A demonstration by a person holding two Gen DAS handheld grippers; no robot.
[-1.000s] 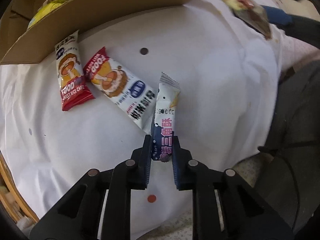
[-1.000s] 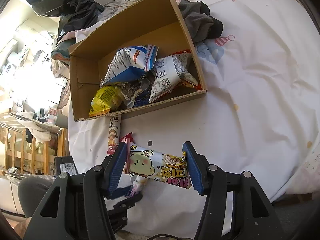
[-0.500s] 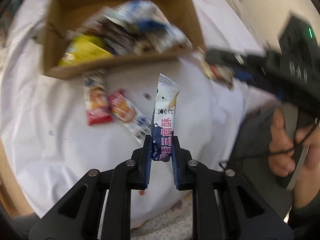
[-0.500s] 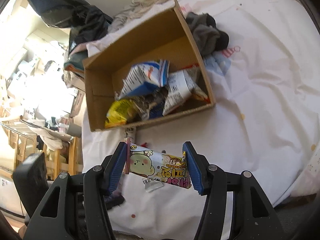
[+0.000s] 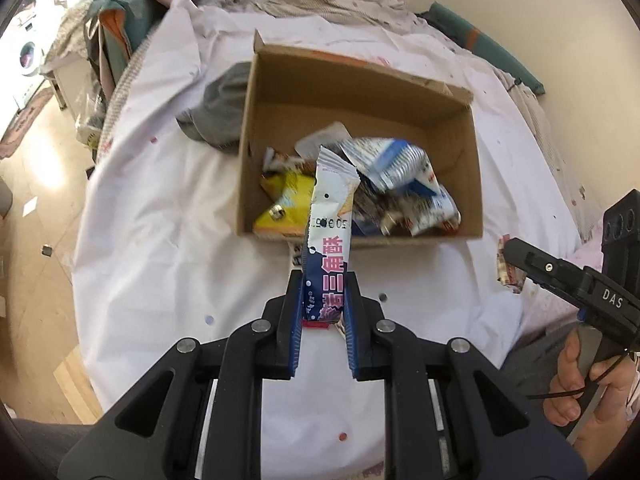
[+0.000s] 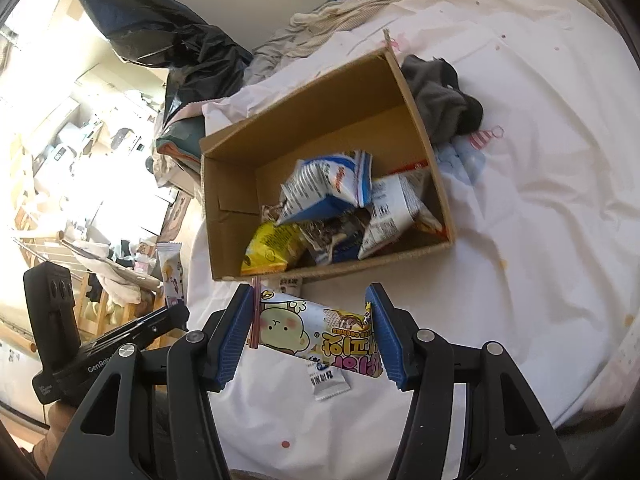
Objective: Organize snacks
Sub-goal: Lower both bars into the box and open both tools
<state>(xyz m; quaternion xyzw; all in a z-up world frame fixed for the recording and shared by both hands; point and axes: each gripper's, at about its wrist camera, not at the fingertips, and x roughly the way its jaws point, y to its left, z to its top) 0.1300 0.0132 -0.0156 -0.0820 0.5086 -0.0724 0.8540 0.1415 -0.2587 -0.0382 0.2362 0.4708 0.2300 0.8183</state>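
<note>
L gripper is clamped w/ narrow gap on the lower end of a blue-white pack; pack is held upright, its top overlapping the box front wall in L wrist view. Box is seen at 12 o'clock from the gripper, open-topped, on a white sheet. Inside, toward the near wall: yellow bag at 9 o'clock side, blue-white bag at 3 o'clock side, other wrappers between, not clearly made out.

R gripper is spread wide and closed on a cookie pack held crosswise by its two ends, above the sheet, near the box's front wall. Under it a small white sachet is seen lying on the sheet. A grey cloth is touching the box's 3 o'clock wall in R wrist view.

In L wrist view the R gripper body is seen at 3 o'clock, w/ the hand round its handle.
</note>
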